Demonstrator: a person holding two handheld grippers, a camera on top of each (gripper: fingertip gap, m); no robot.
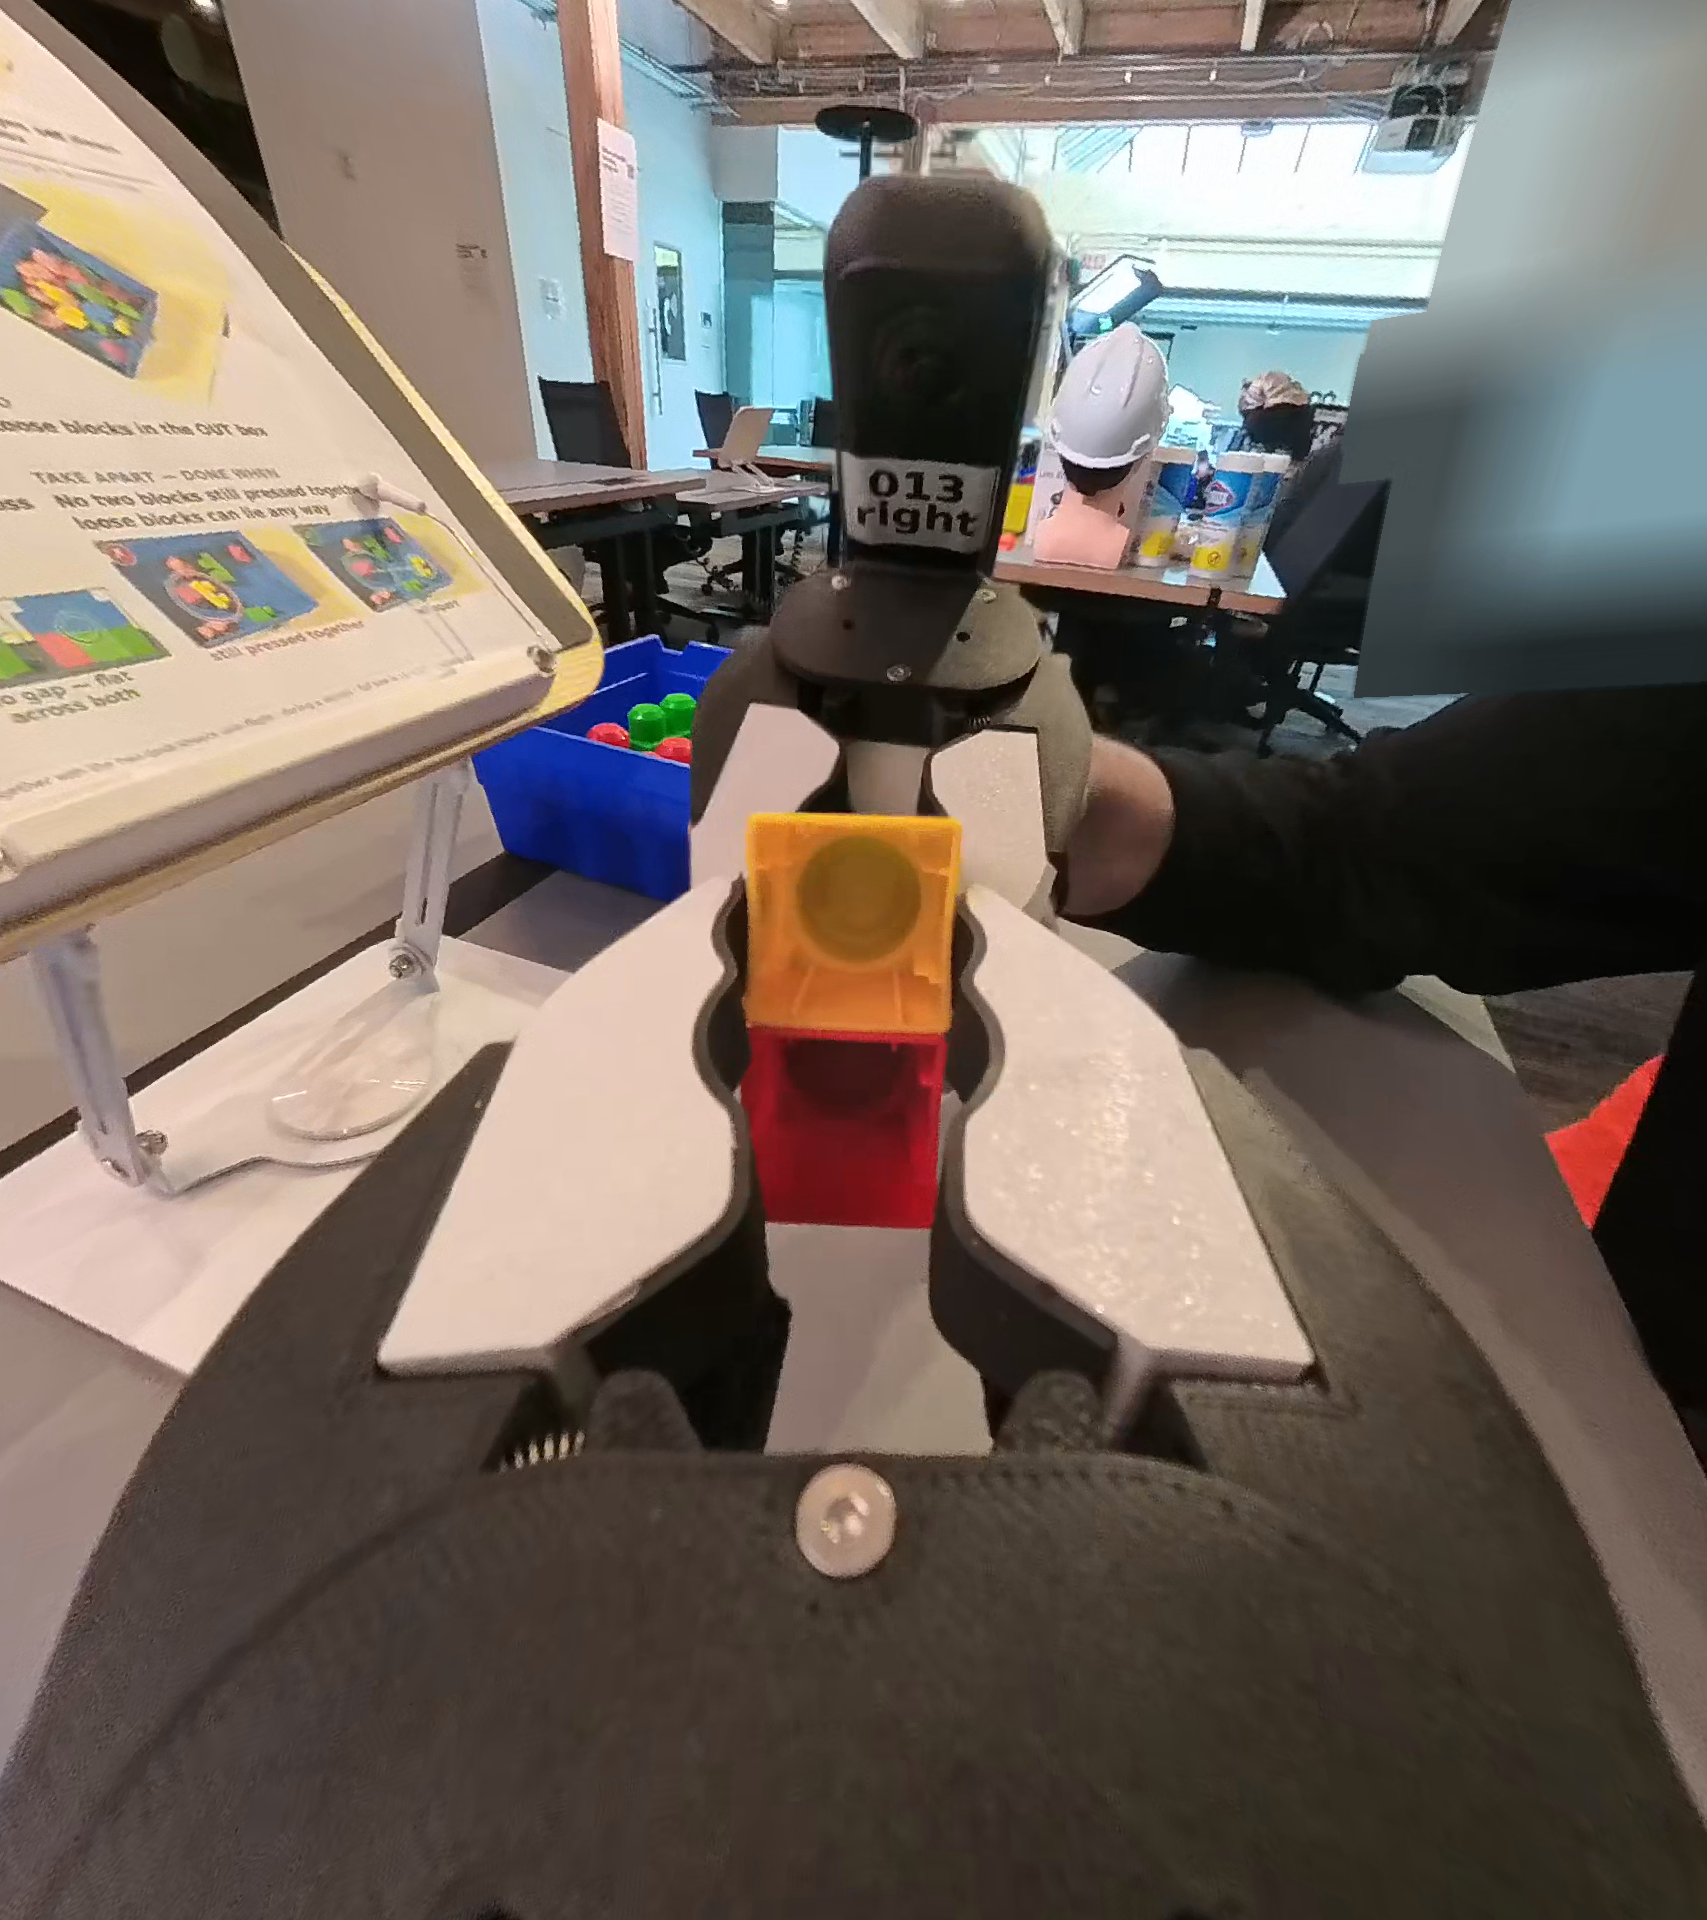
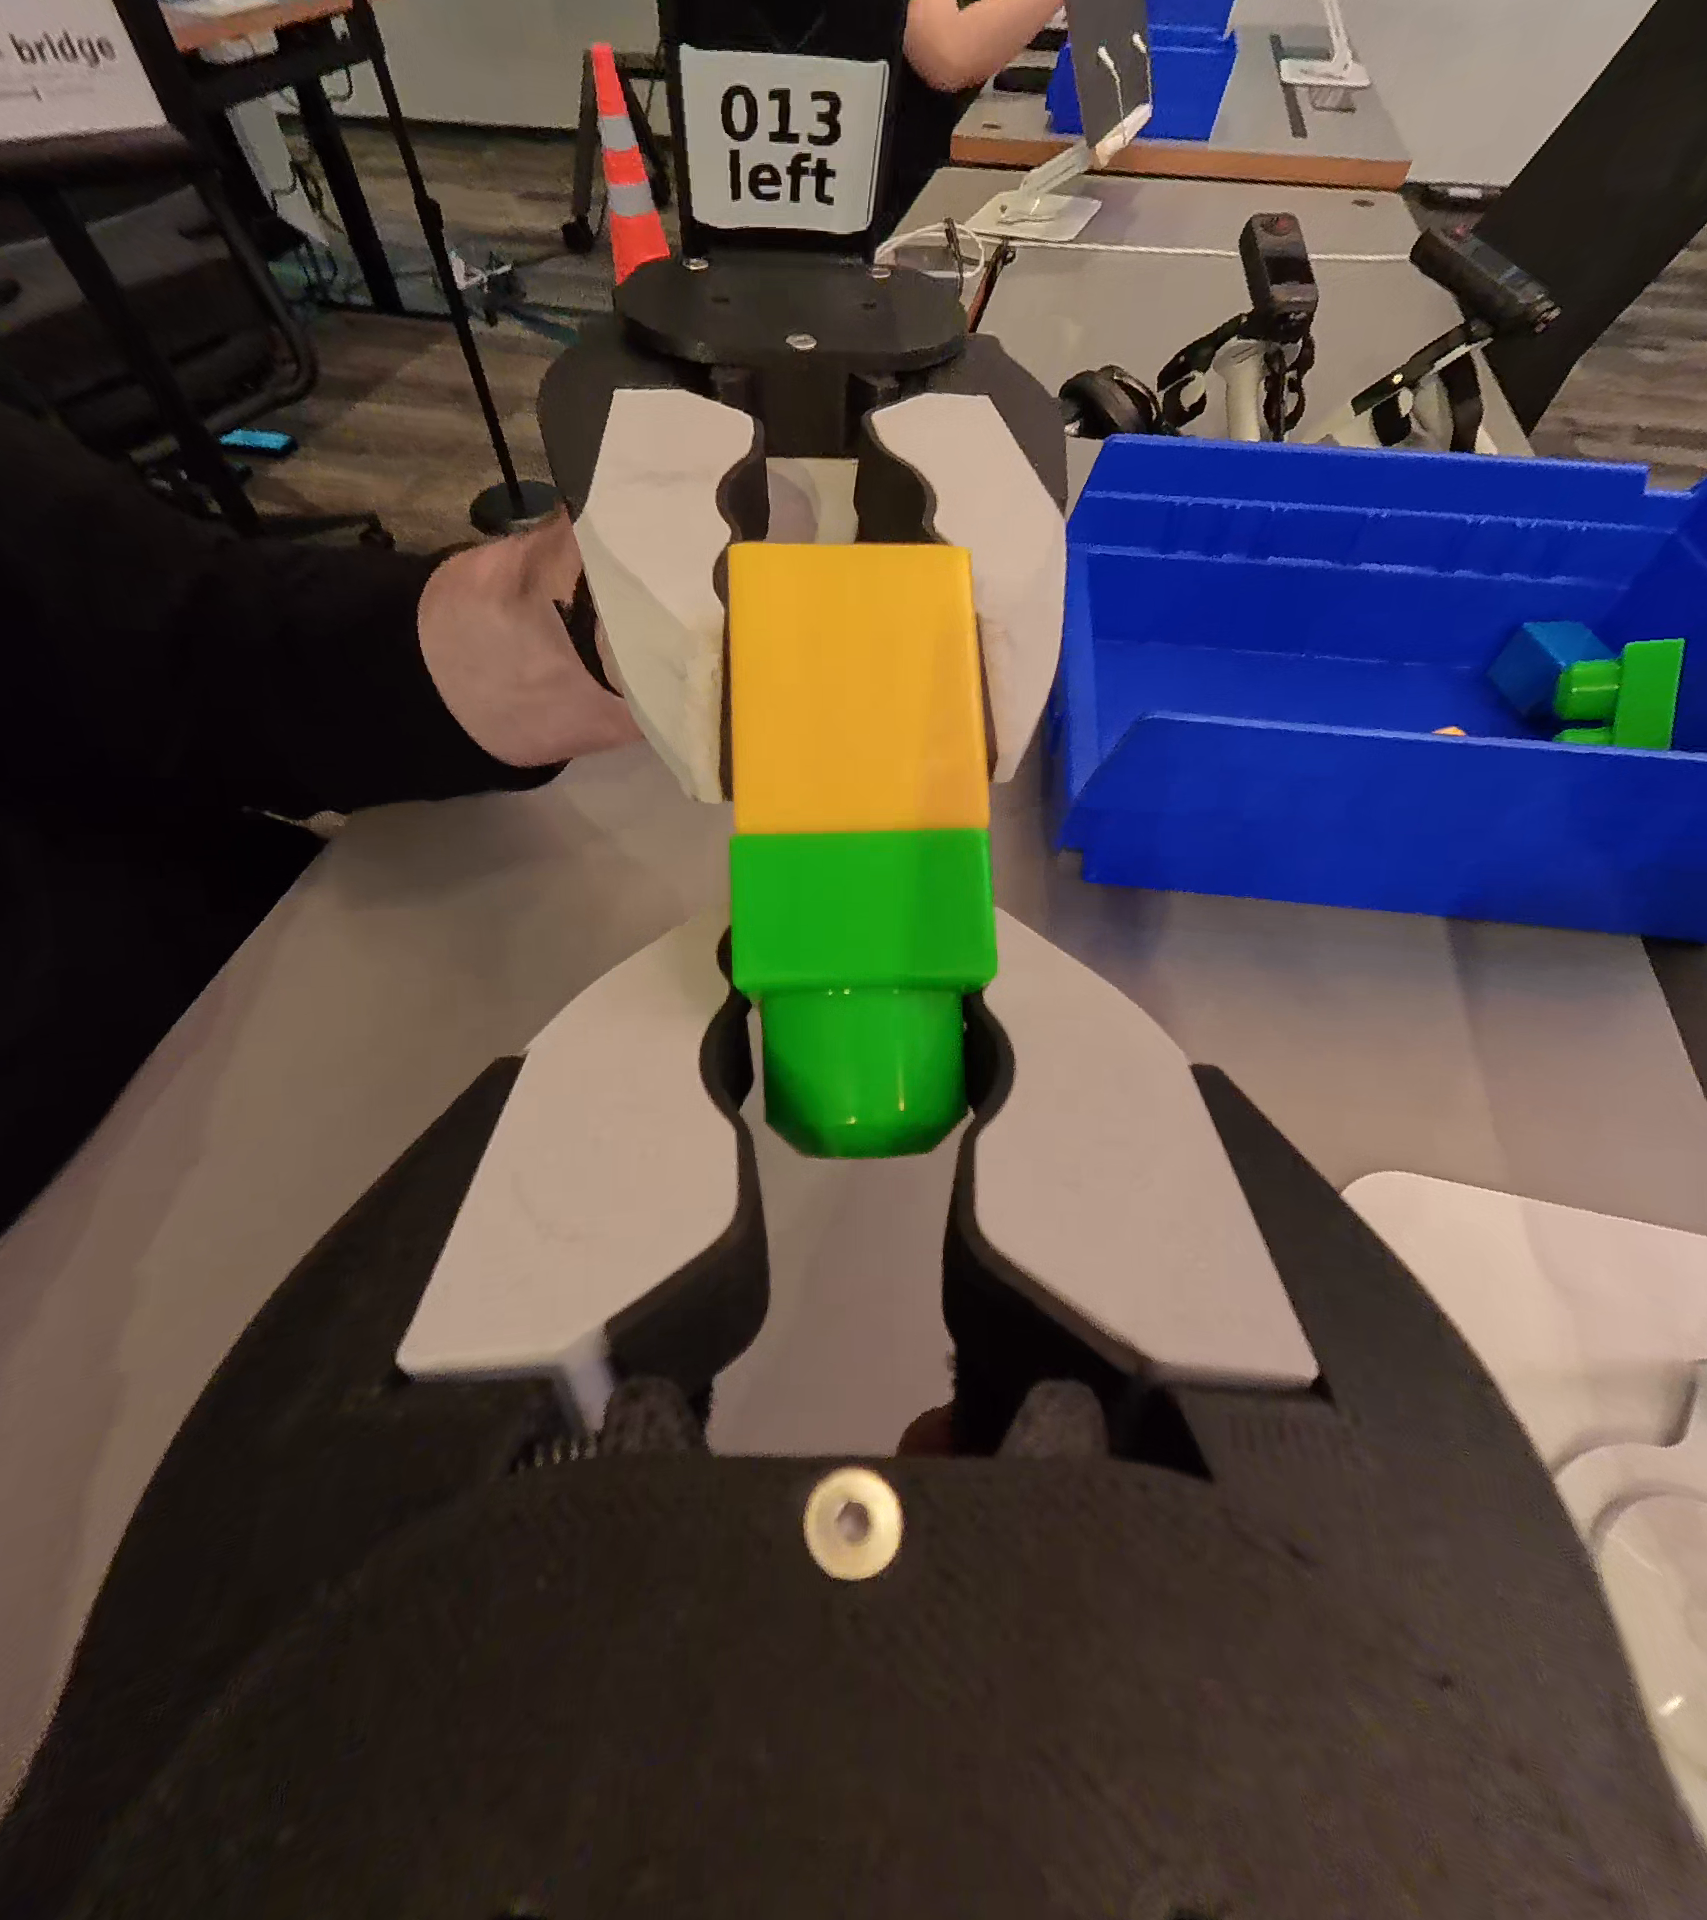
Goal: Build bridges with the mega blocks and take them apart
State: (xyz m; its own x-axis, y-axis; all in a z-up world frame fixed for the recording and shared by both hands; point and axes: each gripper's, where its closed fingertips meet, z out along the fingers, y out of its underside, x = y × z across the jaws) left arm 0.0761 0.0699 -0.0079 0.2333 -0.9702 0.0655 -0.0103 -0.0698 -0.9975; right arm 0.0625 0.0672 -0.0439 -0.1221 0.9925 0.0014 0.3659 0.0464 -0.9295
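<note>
In the left wrist view my left gripper [image 1: 849, 914] is shut on a yellow block [image 1: 849, 914], whose hollow underside faces the camera. A red block [image 1: 844, 1132] sits right below the yellow one, between my fingers. In the right wrist view my right gripper [image 2: 859, 945] is shut on a green block [image 2: 859, 904], whose stud points at the camera. The green block is joined to the yellow block [image 2: 854, 686]. The left gripper [image 2: 854, 779] clamps the yellow block from the far side. The right gripper's fingers [image 1: 994, 810] show behind the yellow block. The assembly is held above the grey table [image 2: 413, 1039].
A blue bin [image 1: 579, 821] with green and red blocks [image 1: 657, 722] stands behind on the left. Another blue bin [image 2: 1400, 831] holds a blue block [image 2: 1540, 665] and a green block [image 2: 1618, 691]. An instruction board [image 1: 153, 468] stands on a white base [image 1: 205, 1195]. A person's sleeve [image 1: 1348, 862] is near. Both grippers' tips are close together, under 4 cm apart. Left tips and right tips are each some 30 centimetres from the white base [image 1: 205, 1195].
</note>
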